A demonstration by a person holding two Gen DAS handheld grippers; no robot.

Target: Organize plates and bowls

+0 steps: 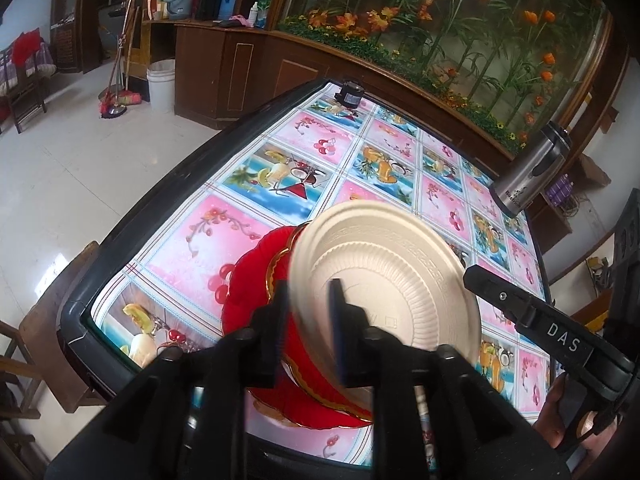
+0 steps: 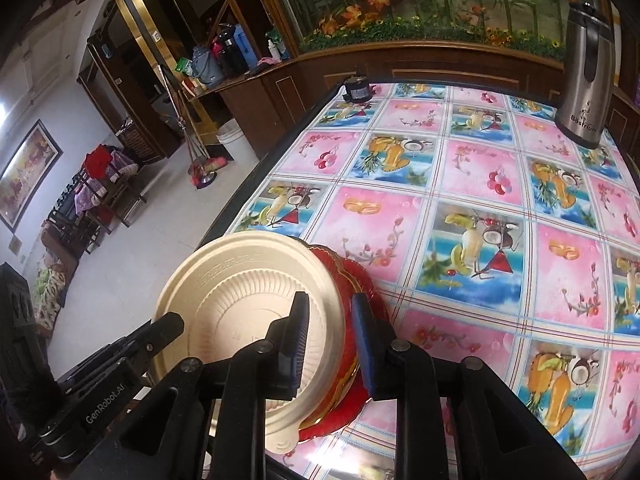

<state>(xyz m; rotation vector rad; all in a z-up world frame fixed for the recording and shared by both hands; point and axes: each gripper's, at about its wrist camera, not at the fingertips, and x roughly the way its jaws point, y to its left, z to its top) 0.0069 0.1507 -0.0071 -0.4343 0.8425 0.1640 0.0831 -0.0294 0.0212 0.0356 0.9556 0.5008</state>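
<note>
Two kinds of dishes, one pile: white plate [image 1: 384, 280] tilted above red plates [image 1: 256, 276] at bench [image 2: 460, 208] edge. Left tongs [image 1: 308, 328] pinch its rim; right tongs [image 2: 330, 344] straddle opposite rim, contact unclear. Stacking nearly done, judging by this; release remains.
</note>
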